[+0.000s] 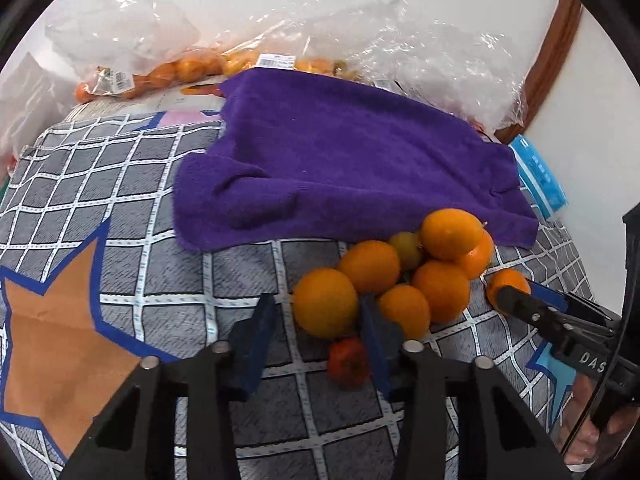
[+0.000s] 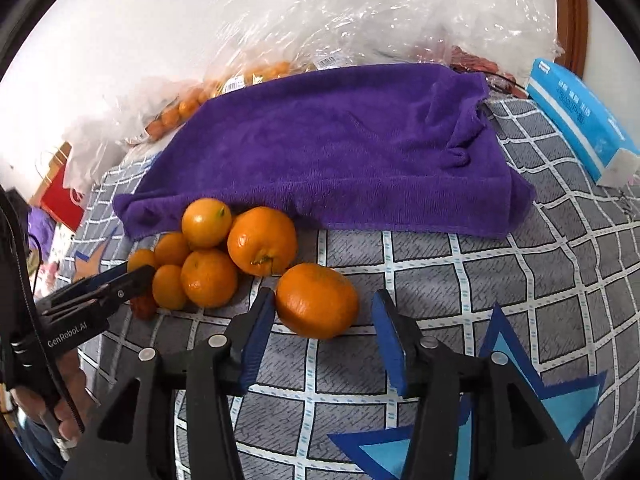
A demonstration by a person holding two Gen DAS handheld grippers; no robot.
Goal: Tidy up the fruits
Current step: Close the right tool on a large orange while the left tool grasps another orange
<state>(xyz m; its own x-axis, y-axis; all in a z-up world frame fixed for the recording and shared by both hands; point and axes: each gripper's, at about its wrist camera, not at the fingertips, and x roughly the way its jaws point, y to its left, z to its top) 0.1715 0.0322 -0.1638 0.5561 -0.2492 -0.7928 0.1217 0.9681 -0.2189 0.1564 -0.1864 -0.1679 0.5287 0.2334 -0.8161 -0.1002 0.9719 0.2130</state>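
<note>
Grey checked bedcloth (image 1: 160,208) carries a fluffy purple towel (image 1: 340,160) ahead of both grippers, with crinkled clear bags (image 1: 360,32) beyond. The left gripper (image 1: 318,320) stands released around the front orange (image 1: 325,302) of the pile (image 2: 208,252); one pad sits just clear. Only its view shows the small red fruit (image 1: 348,364) under the fingers. The right gripper (image 2: 326,320) loosely brackets a lone orange (image 2: 316,300), its far pad apart. Across views, "GenRobot.AI" and "DAS" read on the bodies.
</note>
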